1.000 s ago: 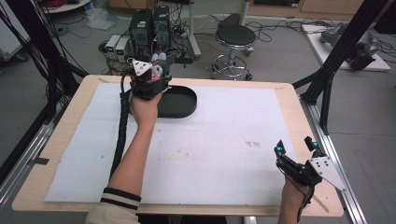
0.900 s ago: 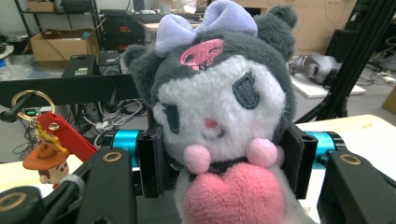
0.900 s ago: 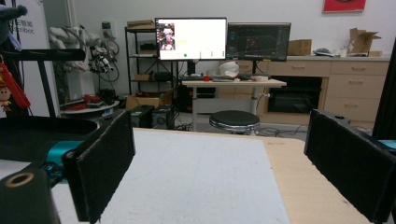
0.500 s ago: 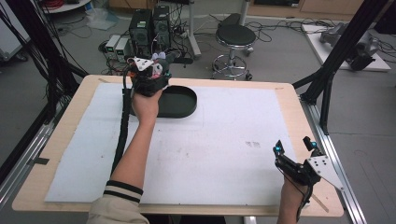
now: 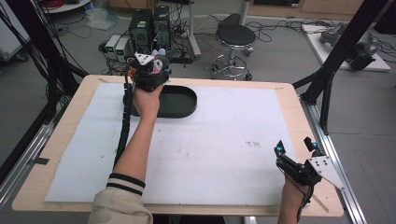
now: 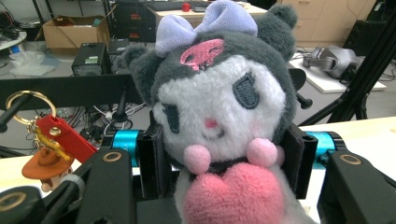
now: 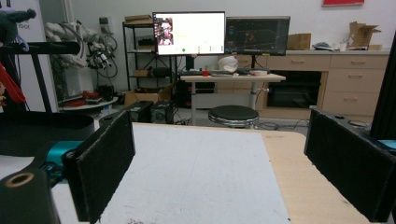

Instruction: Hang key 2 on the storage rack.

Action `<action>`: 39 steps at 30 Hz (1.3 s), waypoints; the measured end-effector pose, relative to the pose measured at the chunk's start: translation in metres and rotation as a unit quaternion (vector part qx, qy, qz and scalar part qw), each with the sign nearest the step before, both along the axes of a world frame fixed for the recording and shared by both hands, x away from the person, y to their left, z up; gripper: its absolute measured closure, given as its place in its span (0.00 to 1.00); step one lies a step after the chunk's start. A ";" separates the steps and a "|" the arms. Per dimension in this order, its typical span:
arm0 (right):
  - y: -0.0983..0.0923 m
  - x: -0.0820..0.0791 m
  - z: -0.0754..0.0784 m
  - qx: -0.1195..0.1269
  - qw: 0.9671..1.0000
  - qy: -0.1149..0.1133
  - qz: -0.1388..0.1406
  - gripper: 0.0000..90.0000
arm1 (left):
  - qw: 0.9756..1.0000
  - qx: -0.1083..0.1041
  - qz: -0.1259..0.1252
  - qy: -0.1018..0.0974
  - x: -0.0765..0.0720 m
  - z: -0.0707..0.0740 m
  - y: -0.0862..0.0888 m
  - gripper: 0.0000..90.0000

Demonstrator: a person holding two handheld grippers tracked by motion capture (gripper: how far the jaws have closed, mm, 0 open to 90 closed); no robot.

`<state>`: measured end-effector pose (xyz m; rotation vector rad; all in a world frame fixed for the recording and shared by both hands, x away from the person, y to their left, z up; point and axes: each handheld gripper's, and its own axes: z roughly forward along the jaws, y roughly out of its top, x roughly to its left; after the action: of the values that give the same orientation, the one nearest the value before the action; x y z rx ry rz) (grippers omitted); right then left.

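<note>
Under both tongs lies the worktop (image 5: 56,154) with its white mat (image 5: 224,140), bare between the two hands. Just below and to the right of the left tongs (image 5: 154,70), at the far left of the mat, sits a dark oval tray (image 5: 180,100), its near-left part hidden by the hand (image 5: 147,98). Those left tongs are closed on a plush doll (image 6: 219,107): the pads press its sides at cheek level, the face with its lilac bow looks back at the left gripper view's camera, and a pink heart bulges out below the grip. Left of the doll hangs a key ring (image 6: 44,135) with a red tag and a small orange charm; how it joins the doll I cannot tell. Well apart, at the near right corner, the right tongs (image 5: 295,147) stand wide and empty above the mat. Should the doll be meant for the tray, which is only a guess, the soft stuffing could give and let it slip or turn in the grip, and the dangling ring could catch on the tray's rim.
</note>
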<state>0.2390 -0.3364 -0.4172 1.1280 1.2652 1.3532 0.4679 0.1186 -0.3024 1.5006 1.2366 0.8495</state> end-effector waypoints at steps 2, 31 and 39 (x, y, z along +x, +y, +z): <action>0.000 0.001 -0.001 0.000 1.000 0.000 0.000 0.09 | 1.000 0.003 -0.002 0.000 0.001 0.002 -0.001 0.51; -0.001 0.002 -0.003 -0.002 1.000 0.003 0.000 0.09 | 1.000 0.012 0.026 0.002 0.008 -0.002 0.000 0.29; 0.000 0.001 -0.002 0.001 1.000 0.004 0.000 0.09 | 1.000 0.012 0.026 -0.004 0.004 0.000 0.002 0.18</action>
<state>0.2402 -0.3366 -0.4194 1.1365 1.2698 1.3519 0.4719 0.1204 -0.3021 1.4890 1.2674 0.9066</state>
